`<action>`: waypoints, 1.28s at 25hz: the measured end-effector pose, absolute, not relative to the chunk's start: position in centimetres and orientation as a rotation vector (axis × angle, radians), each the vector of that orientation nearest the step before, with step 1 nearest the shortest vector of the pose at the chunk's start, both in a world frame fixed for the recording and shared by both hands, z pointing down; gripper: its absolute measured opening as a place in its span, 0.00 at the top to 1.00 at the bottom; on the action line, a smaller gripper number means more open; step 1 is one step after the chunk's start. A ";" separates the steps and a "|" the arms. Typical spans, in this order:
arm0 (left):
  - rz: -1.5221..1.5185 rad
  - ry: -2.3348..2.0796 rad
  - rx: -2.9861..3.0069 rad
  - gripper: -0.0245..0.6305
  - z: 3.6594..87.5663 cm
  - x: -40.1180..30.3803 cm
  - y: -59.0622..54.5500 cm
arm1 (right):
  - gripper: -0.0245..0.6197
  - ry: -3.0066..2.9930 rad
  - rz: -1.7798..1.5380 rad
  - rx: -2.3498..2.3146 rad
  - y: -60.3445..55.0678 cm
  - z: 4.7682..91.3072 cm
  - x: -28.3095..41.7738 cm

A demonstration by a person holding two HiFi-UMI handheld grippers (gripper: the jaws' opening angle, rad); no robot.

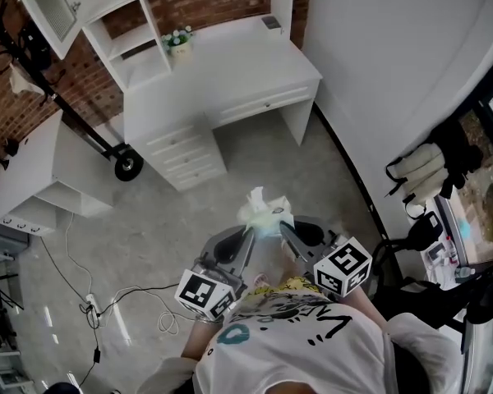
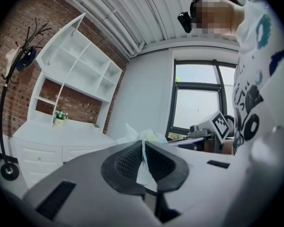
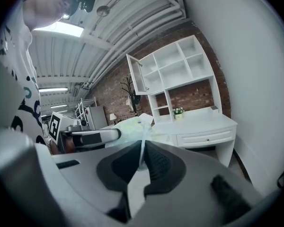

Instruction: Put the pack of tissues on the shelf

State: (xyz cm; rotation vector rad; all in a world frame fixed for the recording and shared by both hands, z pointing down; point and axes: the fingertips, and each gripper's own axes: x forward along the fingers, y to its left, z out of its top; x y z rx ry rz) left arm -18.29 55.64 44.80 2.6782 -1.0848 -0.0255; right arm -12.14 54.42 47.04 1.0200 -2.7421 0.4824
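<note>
Now left gripper (image 2: 143, 148) and right gripper (image 3: 142, 150) each pinch the pack of tissues (image 1: 265, 212). Carry it level to the shelf (image 1: 134, 44) ahead.

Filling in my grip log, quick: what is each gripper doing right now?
Left gripper: closed on an edge of the pack of tissues.
Right gripper: closed on the same pack's other edge.

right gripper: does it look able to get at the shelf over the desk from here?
Probably not yet: the shelf stands well off across the floor. The right gripper, shut on the tissue pack, has a free way ahead; stepping closer should do.
</note>
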 end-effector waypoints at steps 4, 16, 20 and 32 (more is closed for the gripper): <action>-0.025 -1.072 2.664 0.93 45.1 -16.8 52.3 | 0.90 -2.740 0.477 1.023 51.2 47.2 -10.7; -0.049 -1.073 2.700 0.93 43.6 -10.9 38.8 | 0.90 -2.763 0.415 1.040 37.7 45.5 -4.6; -0.038 -1.078 2.715 0.93 43.3 -9.0 35.3 | 0.90 -2.774 0.426 1.045 34.3 45.2 -2.7; -0.040 -1.093 2.699 0.93 44.0 -5.1 28.4 | 0.90 -2.784 0.433 1.024 27.4 45.9 1.0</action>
